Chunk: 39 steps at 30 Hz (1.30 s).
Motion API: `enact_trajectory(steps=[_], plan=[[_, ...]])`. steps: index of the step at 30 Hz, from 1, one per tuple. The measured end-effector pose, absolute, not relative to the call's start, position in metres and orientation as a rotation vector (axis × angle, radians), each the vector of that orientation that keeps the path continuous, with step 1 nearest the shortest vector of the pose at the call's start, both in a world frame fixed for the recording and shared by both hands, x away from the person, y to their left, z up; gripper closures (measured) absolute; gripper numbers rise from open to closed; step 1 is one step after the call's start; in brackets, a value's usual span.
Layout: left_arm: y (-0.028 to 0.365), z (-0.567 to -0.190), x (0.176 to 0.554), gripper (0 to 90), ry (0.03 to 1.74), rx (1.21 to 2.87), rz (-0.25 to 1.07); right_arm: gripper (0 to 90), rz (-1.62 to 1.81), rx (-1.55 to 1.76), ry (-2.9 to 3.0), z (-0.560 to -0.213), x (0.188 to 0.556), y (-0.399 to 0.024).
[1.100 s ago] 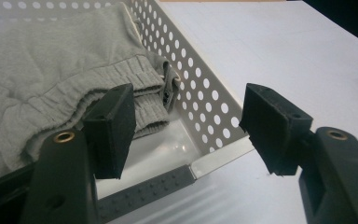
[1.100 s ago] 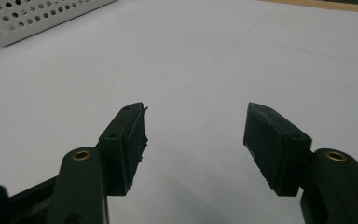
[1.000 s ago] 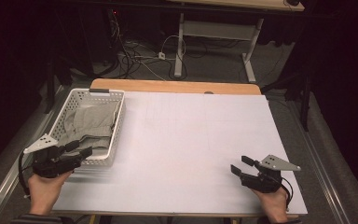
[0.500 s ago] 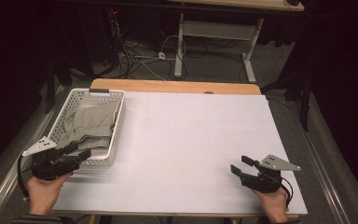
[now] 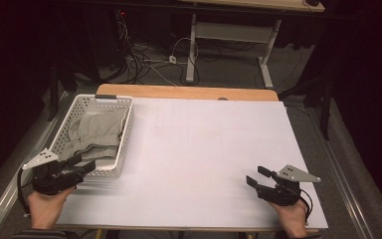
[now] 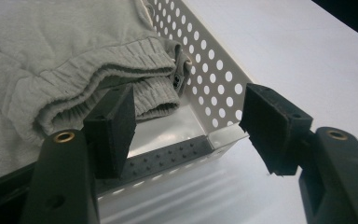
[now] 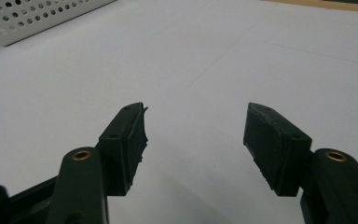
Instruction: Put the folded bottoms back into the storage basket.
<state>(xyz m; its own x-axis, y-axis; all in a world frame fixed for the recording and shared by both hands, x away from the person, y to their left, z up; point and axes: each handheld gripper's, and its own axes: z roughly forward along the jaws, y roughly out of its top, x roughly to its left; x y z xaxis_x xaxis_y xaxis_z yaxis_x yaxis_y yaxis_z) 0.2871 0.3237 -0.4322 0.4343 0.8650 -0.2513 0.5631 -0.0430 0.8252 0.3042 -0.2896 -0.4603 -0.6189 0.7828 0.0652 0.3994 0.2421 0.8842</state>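
**Left gripper at the basket corner, jaws apart**

High view: the left gripper (image 5: 82, 167) sits at the near end of the white perforated basket (image 5: 124, 134), which stands at the table's (image 5: 204, 149) left edge and holds grey sweatpants (image 5: 94, 134). The right gripper (image 5: 257, 176) rests on the white tabletop near the right corner, well apart from the basket.

Left gripper view: the jaws stand wide apart, straddling the basket's near corner (image 6: 214, 135); one pad lies just beside the sweatpants' elastic waistband (image 6: 112, 74), gripping nothing.

Right gripper view: the jaws are spread over bare table (image 7: 191, 60), nothing between them; the basket (image 7: 32, 14) shows far off.
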Motion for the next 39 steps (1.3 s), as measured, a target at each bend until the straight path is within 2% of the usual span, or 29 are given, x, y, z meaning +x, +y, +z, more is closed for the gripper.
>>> enact_trajectory(steps=[39], plan=[[0.327, -0.445, 0.275, 33.4, 1.22, 1.667, 0.45, 39.6, 1.343, 1.1, 2.115, -0.46, 0.299, -0.294]])
